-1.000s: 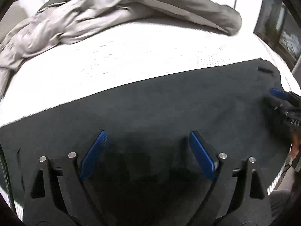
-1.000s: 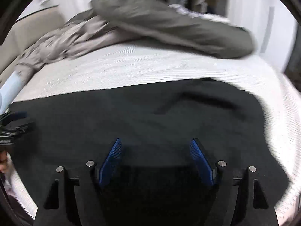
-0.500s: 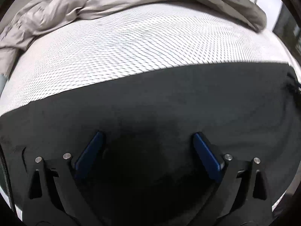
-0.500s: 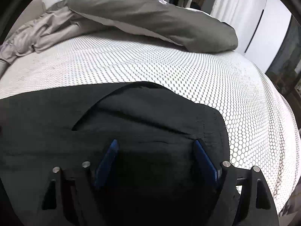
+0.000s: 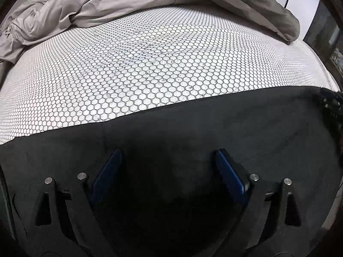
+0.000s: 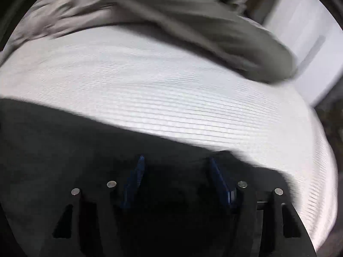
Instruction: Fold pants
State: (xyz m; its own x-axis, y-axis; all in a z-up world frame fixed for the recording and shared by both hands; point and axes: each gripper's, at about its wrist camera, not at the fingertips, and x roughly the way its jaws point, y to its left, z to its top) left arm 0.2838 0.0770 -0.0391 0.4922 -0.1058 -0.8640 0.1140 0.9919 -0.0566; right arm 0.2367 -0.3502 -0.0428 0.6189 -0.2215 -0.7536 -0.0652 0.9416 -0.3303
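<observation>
The left tongs (image 5: 168, 160) are wide open with the black pants (image 5: 235, 124) lying flat under and between the blue pads, not pinched. The right tongs (image 6: 174, 167) have just been closing, and the pants' (image 6: 64, 139) corner lies between the pads, but this blurry picture does not show if they pinch it. Past both tongs, the white dotted bed (image 5: 150, 60) spreads out, with a crumpled grey blanket (image 5: 90, 6) at its far side and a white wall (image 6: 304, 32) behind.
</observation>
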